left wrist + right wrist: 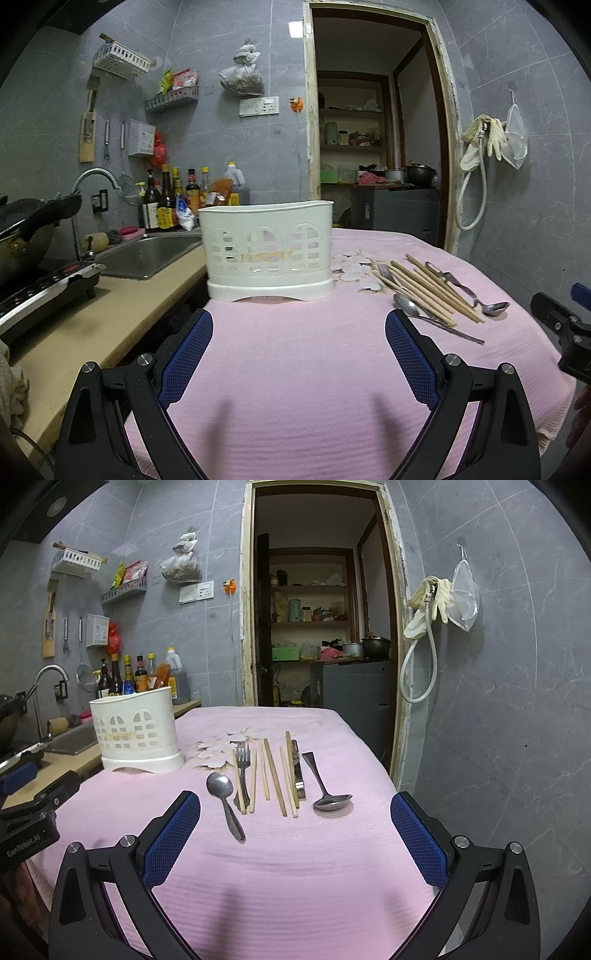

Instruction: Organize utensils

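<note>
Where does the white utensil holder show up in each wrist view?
Left wrist: the white utensil holder stands center frame, straight ahead between the open left gripper fingers.
Right wrist: it stands at left, beyond the open right gripper.
Shared landmark: the chopsticks lying to its right on the pink cloth.

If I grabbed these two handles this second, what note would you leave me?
Left gripper: open, holding nothing, facing the white holder.
Right gripper: open, holding nothing, facing the utensils.
On the pink cloth, beside the holder: two spoons, a fork, chopsticks and a peeler.
Done: nothing visible; I cannot see inside the holder.
Left: move every utensil into the holder.
</note>
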`<action>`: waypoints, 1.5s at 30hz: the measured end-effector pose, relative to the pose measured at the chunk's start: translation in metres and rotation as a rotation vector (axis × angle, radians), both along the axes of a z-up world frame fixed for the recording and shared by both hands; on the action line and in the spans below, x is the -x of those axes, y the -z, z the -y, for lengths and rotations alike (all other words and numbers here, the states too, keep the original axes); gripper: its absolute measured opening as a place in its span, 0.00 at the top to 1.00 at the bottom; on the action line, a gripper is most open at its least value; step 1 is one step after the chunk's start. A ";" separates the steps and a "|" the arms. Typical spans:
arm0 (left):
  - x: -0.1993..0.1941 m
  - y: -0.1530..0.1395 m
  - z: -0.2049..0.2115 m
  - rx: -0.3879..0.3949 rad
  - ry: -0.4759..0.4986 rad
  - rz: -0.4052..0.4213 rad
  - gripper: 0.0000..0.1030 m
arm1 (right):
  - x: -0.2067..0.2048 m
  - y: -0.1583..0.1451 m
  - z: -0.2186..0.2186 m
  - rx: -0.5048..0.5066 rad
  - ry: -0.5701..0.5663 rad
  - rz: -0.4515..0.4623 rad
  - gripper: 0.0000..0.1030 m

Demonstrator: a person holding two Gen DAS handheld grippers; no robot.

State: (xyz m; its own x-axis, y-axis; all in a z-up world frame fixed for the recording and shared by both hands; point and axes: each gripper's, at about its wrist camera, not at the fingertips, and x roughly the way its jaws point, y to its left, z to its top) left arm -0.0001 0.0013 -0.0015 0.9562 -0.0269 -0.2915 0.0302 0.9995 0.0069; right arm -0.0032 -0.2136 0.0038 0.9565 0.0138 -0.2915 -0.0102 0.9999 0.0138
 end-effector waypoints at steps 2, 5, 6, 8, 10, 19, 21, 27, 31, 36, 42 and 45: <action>-0.004 -0.003 0.004 -0.004 0.012 0.003 0.11 | -0.001 0.000 0.001 0.003 -0.008 -0.001 0.00; -0.010 -0.008 0.010 -0.023 0.057 -0.001 0.11 | -0.003 -0.003 0.005 0.036 -0.012 0.008 0.00; -0.013 -0.010 0.013 -0.024 0.078 -0.009 0.11 | -0.005 -0.006 0.008 0.049 -0.020 0.012 0.00; -0.023 -0.014 0.017 -0.011 0.118 -0.036 0.11 | -0.010 -0.011 0.017 0.061 -0.051 0.018 0.00; -0.032 -0.016 0.021 0.007 0.143 -0.056 0.11 | -0.016 -0.015 0.026 0.074 -0.066 0.019 0.00; -0.093 -0.018 0.039 0.053 0.248 -0.209 0.12 | -0.067 -0.020 0.058 0.121 -0.117 -0.064 0.06; -0.109 -0.017 0.041 0.053 0.273 -0.247 0.16 | -0.082 -0.017 0.063 0.117 -0.129 -0.098 0.11; -0.148 -0.011 0.041 0.075 0.333 -0.358 0.38 | -0.128 -0.005 0.075 0.080 -0.174 -0.225 0.31; -0.169 -0.009 0.039 0.111 0.373 -0.433 0.50 | -0.147 0.007 0.075 0.065 -0.205 -0.302 0.48; -0.187 -0.004 0.044 0.112 0.414 -0.514 0.63 | -0.158 0.011 0.077 0.053 -0.236 -0.365 0.59; -0.205 0.009 0.044 0.135 0.448 -0.635 0.73 | -0.168 0.018 0.075 0.062 -0.262 -0.431 0.60; -0.207 0.010 0.039 0.159 0.458 -0.652 0.73 | -0.173 0.021 0.071 0.087 -0.267 -0.460 0.60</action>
